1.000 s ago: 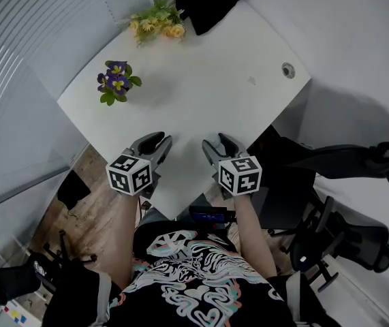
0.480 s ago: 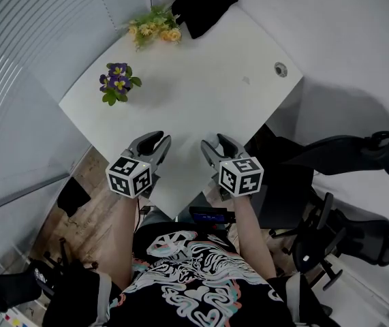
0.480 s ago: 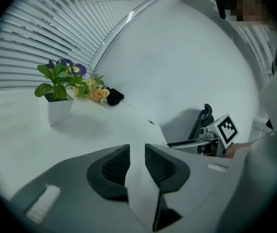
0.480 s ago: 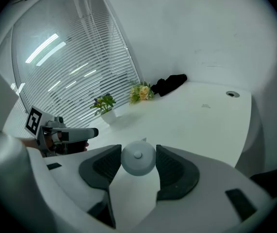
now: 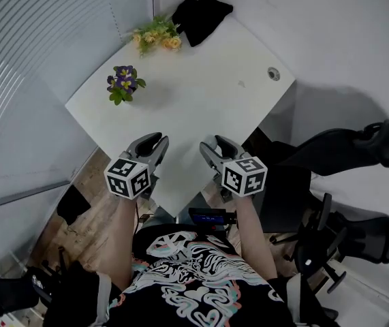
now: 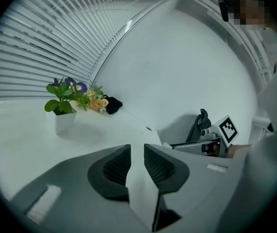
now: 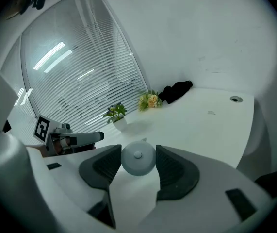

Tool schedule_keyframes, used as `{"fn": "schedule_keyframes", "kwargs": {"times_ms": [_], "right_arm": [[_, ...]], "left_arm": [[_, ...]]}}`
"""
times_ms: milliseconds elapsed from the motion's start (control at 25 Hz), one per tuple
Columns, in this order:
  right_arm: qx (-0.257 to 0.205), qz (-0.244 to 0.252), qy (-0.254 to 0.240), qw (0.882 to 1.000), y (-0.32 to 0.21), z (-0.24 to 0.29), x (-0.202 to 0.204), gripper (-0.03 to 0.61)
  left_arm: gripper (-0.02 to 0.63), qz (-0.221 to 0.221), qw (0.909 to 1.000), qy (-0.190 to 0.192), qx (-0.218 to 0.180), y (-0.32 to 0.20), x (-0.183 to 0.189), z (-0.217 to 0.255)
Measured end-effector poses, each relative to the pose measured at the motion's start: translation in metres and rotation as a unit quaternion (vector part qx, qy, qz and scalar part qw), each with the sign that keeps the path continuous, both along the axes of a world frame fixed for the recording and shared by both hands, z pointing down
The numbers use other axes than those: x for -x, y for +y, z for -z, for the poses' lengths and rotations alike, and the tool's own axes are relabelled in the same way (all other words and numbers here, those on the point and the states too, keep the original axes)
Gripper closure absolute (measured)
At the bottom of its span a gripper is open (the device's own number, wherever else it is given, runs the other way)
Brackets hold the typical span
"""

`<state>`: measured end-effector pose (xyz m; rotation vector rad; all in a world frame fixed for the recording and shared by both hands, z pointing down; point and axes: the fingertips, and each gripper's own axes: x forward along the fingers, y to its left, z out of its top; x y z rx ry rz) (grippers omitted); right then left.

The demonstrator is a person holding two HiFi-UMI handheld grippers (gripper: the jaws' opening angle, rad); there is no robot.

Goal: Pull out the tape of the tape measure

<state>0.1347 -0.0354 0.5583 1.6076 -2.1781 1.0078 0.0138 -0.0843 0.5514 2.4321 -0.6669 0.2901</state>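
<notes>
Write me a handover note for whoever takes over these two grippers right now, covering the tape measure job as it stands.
Right gripper: shut on the round tape measure, held over the near corner of the white table.
Left gripper: open, jaws have just been closing a little, nothing between them; it is level with the right one.
Done: tape measure is in grip.
Left: no tape shows drawn out yet. Probably catch the tape's end with the left gripper and pull.

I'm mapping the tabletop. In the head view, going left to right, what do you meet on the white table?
Purple flower pot → yellow flowers → black cloth → cable hole.
</notes>
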Motion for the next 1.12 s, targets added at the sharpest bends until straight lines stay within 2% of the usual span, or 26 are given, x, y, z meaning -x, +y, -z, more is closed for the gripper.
{"fn": "schedule_keyframes", "kwargs": {"times_ms": [280, 800, 920, 1120], "right_arm": [[-0.004, 0.027, -0.019, 0.999, 0.011, 0.018, 0.015, 0.351], [-0.037, 0.034, -0.045, 0.998, 0.031, 0.052, 0.042, 0.351], [-0.040, 0.064, -0.061, 0.995, 0.032, 0.061, 0.053, 0.351], [-0.037, 0.119, -0.078, 0.989, 0.025, 0.068, 0.069, 0.351]], "left_arm": [[0.531, -0.011, 0.9998, 0.014, -0.013, 0.011, 0.007, 0.018], [0.543, -0.010, 0.9985, 0.039, -0.035, 0.024, 0.029, 0.052], [0.544, -0.004, 0.9981, 0.052, -0.034, 0.024, 0.034, 0.059], [0.543, 0.005, 0.9951, 0.094, -0.030, 0.019, 0.031, 0.078]]}}
